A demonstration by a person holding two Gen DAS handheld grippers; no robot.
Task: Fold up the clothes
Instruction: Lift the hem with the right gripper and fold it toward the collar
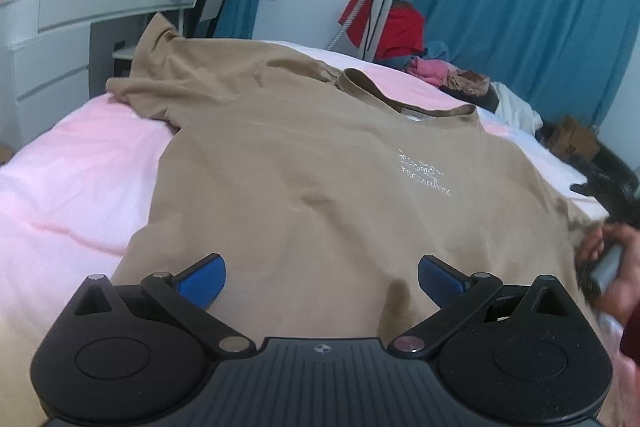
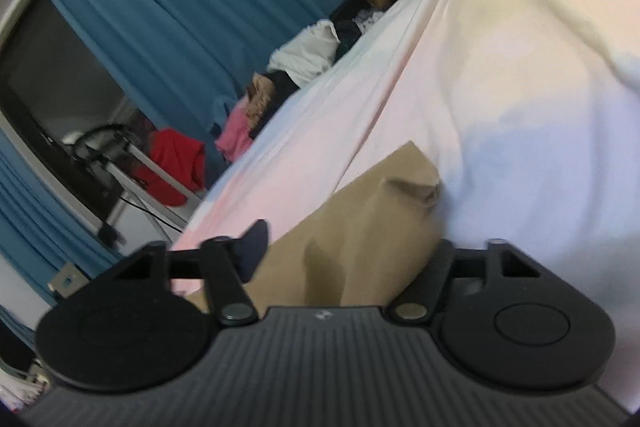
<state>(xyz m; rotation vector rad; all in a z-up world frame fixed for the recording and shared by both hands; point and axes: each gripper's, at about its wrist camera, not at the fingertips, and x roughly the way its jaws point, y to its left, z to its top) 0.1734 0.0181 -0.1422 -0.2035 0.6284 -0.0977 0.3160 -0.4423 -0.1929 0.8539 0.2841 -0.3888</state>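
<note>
A tan cotton T-shirt (image 1: 320, 179) lies flat, chest print up, on the pink-and-white bedsheet (image 1: 76, 183), with bare sheet to its left. The left gripper (image 1: 322, 281) hovers over the near hem, blue-padded fingers (image 1: 202, 279) spread wide, holding nothing. At the right, the right gripper (image 2: 344, 247) has its fingers around the bunched sleeve (image 2: 360, 223); whether they pinch it I cannot tell.
</note>
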